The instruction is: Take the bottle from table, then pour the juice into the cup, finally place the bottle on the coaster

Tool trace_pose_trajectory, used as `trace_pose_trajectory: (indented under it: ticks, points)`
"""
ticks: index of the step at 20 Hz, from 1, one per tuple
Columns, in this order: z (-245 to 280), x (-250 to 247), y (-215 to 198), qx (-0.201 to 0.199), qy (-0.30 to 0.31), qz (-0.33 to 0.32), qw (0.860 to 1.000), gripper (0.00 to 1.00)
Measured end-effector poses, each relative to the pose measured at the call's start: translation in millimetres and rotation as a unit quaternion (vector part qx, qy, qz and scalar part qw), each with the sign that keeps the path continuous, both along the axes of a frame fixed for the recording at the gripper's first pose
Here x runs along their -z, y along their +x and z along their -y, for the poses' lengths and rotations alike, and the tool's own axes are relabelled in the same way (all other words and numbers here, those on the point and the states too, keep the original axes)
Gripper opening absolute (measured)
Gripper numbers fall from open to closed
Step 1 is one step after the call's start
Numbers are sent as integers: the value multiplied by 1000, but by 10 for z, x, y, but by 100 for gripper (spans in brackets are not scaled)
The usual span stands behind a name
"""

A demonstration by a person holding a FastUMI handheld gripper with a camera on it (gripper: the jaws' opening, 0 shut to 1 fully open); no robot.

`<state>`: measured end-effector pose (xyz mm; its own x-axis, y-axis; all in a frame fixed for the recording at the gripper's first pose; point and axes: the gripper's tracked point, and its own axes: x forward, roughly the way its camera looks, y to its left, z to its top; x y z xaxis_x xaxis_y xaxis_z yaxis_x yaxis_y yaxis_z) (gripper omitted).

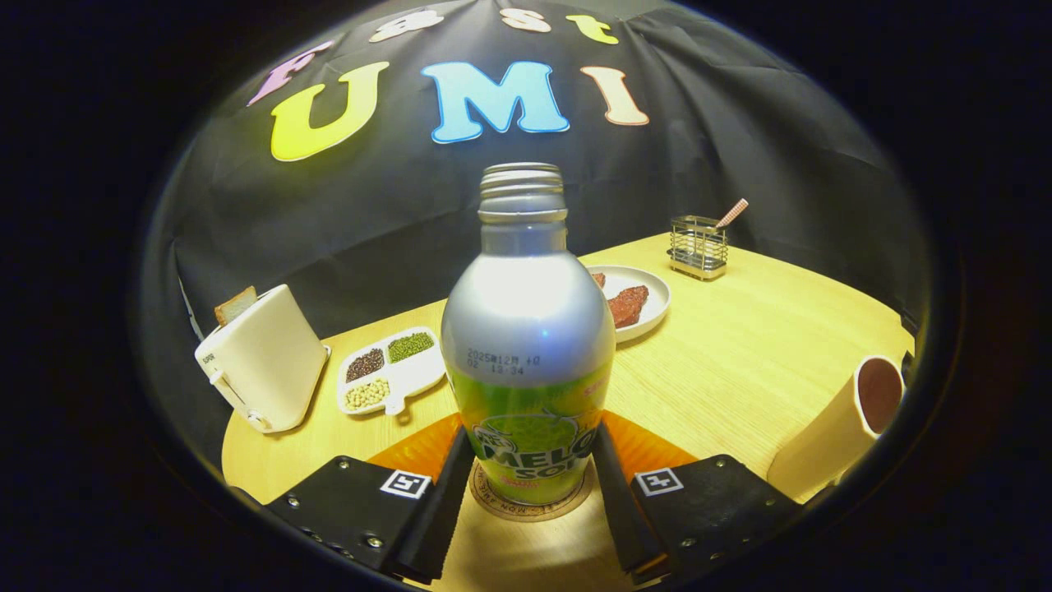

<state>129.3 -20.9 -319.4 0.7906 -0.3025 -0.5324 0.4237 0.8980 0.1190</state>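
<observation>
A silver and green soda bottle (528, 329) with its cap off stands upright on a round cork coaster (493, 508) between my fingers. My gripper (532, 436) is shut on the bottle's lower body, one finger against each side. The coaster lies on an orange mat (411, 450) on the wooden table (740, 362). A cream cup (846, 423) with a dark inside stands off to the right of the fingers, near the table's edge.
Beyond the bottle on the left stand a cream toaster (263, 362) with a bread slice in it and a white divided tray (390, 370) of beans. A white plate (637, 300) with meat and a wire holder (699, 247) are further back on the right.
</observation>
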Motion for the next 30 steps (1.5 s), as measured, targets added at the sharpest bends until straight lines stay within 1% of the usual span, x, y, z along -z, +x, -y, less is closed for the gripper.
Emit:
trace_pose_trajectory:
  ticks: [3,6,8,10,11,14,21,27,30]
  points:
    - [-3,-1,10,-8,-11,1,1000,77]
    - [-59,46,7,-14,-7,-6,1000,80]
    - [-74,82,-27,-18,-11,-14,1000,86]
    - [-79,76,-39,-21,-18,-16,999,88]
    - [-78,58,-54,-22,-23,-15,999,99]
    - [-64,-5,-90,-23,-16,-12,1000,99]
    - [-97,-510,-173,-47,16,35,998,98]
    - [-107,-951,-337,-90,-3,57,994,98]
    - [-73,-1187,-420,-93,-2,73,993,98]
